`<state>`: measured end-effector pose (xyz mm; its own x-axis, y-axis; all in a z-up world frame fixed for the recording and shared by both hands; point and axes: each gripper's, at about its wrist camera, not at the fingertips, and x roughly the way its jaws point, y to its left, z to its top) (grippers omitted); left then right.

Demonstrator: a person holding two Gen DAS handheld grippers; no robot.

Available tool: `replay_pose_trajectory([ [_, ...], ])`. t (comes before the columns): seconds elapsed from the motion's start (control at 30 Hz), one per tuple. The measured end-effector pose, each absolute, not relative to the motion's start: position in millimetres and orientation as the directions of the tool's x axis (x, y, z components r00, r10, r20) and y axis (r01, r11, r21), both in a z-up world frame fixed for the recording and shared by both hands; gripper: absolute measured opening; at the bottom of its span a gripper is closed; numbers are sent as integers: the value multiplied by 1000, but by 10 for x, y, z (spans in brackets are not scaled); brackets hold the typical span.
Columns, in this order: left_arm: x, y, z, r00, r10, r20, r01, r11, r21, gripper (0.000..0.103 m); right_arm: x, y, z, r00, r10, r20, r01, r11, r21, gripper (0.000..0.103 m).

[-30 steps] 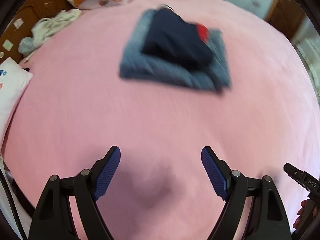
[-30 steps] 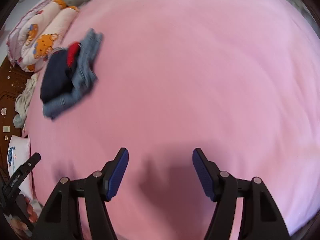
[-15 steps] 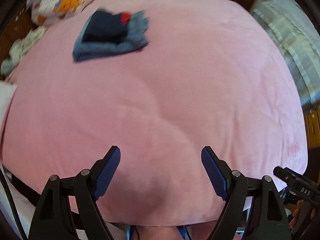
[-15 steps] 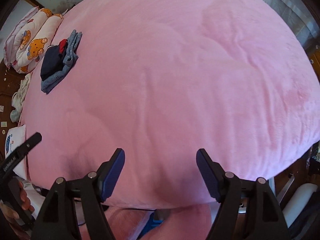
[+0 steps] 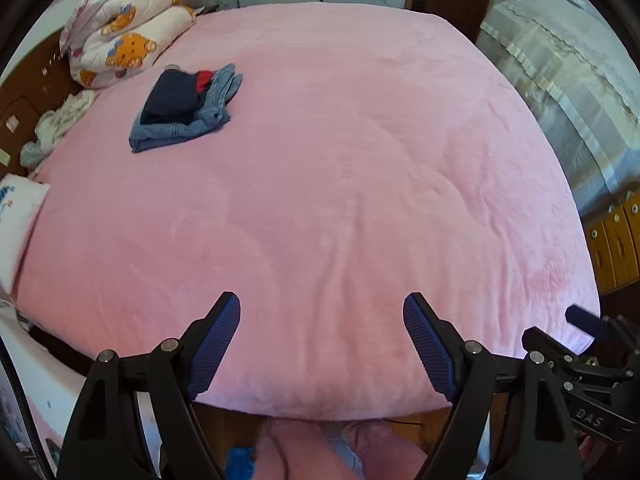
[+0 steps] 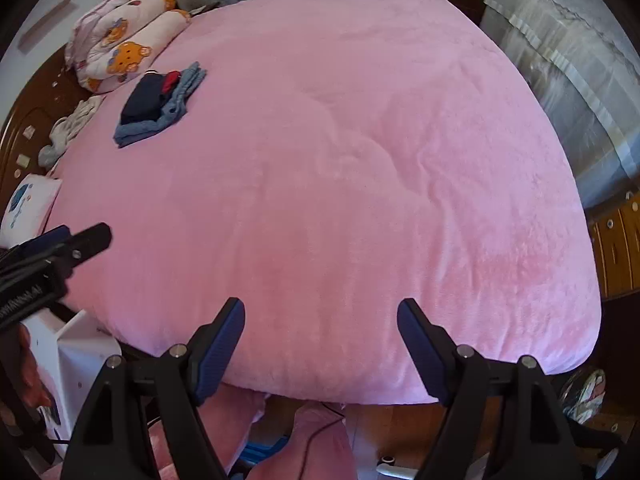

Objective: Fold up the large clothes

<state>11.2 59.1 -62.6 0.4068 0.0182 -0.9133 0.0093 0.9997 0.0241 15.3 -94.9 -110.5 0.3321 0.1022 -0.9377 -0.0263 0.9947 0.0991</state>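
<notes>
A stack of folded clothes (image 5: 184, 110), dark navy and red on top of blue denim, lies on the far left of the pink bed (image 5: 340, 184). It also shows in the right wrist view (image 6: 158, 106). My left gripper (image 5: 322, 344) is open and empty, held over the bed's near edge, far from the stack. My right gripper (image 6: 320, 348) is open and empty over the same near edge. The right gripper shows at the lower right of the left wrist view (image 5: 588, 340); the left gripper shows at the left of the right wrist view (image 6: 60, 248).
Rolled bear-print quilts (image 5: 124, 48) lie at the bed's head, with a pale crumpled garment (image 5: 60, 124) and a white pillow (image 5: 16, 220) along the left side. A covered piece of furniture (image 5: 568, 92) and wooden drawers (image 5: 616, 240) stand right. Pink cloth (image 6: 312, 440) shows below the bed edge.
Both grippers have pulled back from the bed surface to its near edge. The folded stack now looks small and far, and the whole bed is in view. Jaws stay open.
</notes>
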Motion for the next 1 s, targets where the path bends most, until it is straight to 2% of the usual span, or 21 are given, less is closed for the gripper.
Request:
replay_pose_trajectory([
  [0.3, -197, 88, -142, 472, 3, -882, 30, 999, 20, 83, -122, -1168, -610, 364, 179, -914, -64, 984, 167, 79],
  [0.4, -314, -21, -20, 492, -7, -870, 33, 999, 11, 89, -211, -1249, -482, 402, 155, -902, -66, 988, 140, 79],
  [0.73, -341, -126, -63, 466, 18, -885, 62, 997, 53, 90, -246, -1474, -398, 440, 122, -890, 23, 989, 147, 79],
  [0.83, -291, -41, -38, 463, 0, -887, 15, 1000, 8, 90, -218, -1467, -352, 437, 90, -895, 18, 994, 109, 79],
  [0.87, -287, -3, -24, 470, -4, -883, -5, 1000, -7, 92, -229, -1451, -322, 448, 76, -891, 2, 996, 86, 79],
  [0.93, -271, 38, 0, 485, -3, -875, -32, 999, -22, 102, -229, -1434, -286, 464, 60, -884, -15, 998, 60, 79],
  [1.0, -259, 47, 0, 488, -9, -873, -35, 999, -30, 102, -205, -1444, -273, 468, 56, -882, -15, 998, 56, 79],
])
